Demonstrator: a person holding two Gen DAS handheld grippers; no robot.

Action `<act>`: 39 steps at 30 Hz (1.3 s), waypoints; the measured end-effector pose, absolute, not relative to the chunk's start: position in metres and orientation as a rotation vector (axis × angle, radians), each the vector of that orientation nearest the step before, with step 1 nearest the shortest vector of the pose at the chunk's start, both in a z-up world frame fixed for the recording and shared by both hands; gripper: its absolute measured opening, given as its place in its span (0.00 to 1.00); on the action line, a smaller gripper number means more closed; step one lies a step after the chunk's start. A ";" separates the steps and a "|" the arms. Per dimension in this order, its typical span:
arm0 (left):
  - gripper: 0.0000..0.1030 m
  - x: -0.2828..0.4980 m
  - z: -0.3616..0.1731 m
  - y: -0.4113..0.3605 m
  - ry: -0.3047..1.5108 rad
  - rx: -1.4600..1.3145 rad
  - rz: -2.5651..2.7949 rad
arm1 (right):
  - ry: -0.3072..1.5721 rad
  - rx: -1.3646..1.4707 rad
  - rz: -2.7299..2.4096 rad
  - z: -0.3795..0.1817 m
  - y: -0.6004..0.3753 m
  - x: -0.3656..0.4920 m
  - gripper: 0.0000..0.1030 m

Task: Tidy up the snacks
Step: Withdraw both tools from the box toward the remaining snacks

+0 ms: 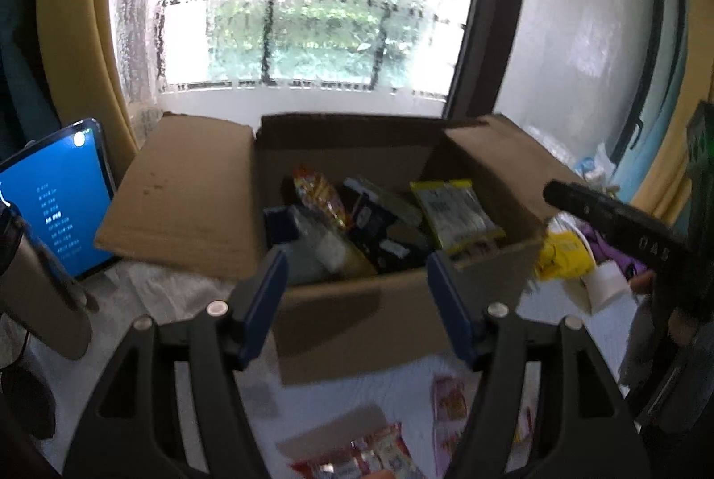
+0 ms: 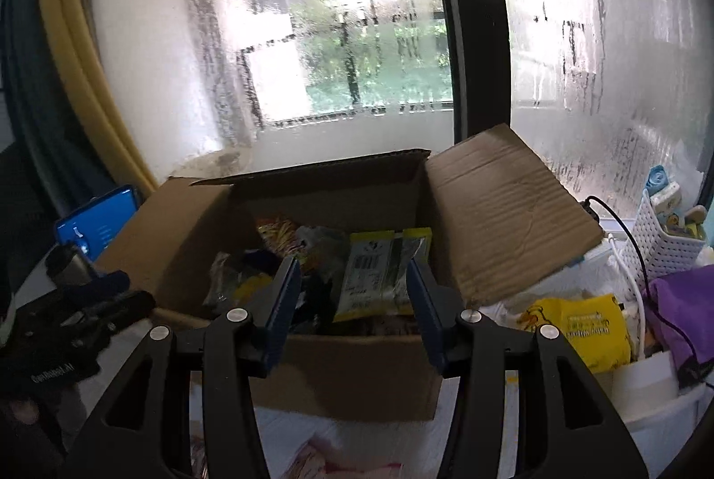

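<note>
An open cardboard box stands by the window with several snack packs inside, among them a yellow-edged pack and a red-orange pack. My left gripper is open and empty, just in front of the box's near wall. My right gripper is open and empty, at the near rim over the box. Red snack packs and a pink pack lie on the white surface in front of the box.
A blue-screened tablet leans at the left, with a grey bottle beside it. At the right are a yellow bag, a purple cloth, a white basket and cables. The box flaps stand open.
</note>
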State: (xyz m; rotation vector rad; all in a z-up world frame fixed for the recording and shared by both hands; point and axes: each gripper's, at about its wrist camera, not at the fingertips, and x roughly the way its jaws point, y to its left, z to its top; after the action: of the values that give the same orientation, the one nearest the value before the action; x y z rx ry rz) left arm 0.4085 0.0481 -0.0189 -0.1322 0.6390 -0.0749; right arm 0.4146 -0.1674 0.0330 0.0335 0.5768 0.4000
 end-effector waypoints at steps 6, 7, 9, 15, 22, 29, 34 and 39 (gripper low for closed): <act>0.65 0.376 -0.026 0.038 0.647 -0.092 -0.073 | 0.579 0.021 0.423 0.032 -0.176 0.387 0.51; 0.65 0.370 -0.027 0.036 0.649 -0.091 -0.076 | 0.580 0.020 0.425 0.031 -0.178 0.382 0.51; 0.65 0.362 -0.031 0.033 0.651 -0.088 -0.085 | 0.580 0.023 0.427 0.030 -0.184 0.373 0.51; 0.65 0.345 -0.038 0.017 0.664 -0.087 -0.102 | 0.613 0.019 0.452 0.021 -0.196 0.351 0.51; 0.65 0.328 -0.045 -0.011 0.691 -0.041 -0.138 | 0.660 0.028 0.494 0.000 -0.208 0.325 0.51; 0.65 0.309 -0.054 -0.036 0.715 -0.028 -0.157 | 0.698 0.045 0.510 -0.022 -0.229 0.309 0.53; 0.65 0.303 -0.067 -0.055 0.756 0.000 -0.173 | 0.732 0.061 0.515 -0.043 -0.239 0.298 0.55; 0.65 0.295 -0.080 -0.068 0.794 -0.001 -0.182 | 0.750 0.105 0.505 -0.056 -0.257 0.296 0.59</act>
State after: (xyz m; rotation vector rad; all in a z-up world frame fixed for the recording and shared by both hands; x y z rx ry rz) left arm 0.2954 -0.0685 -0.0799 -0.0008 0.7943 -0.1818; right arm 0.2956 -0.2566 -0.0563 0.1052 0.7503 0.5053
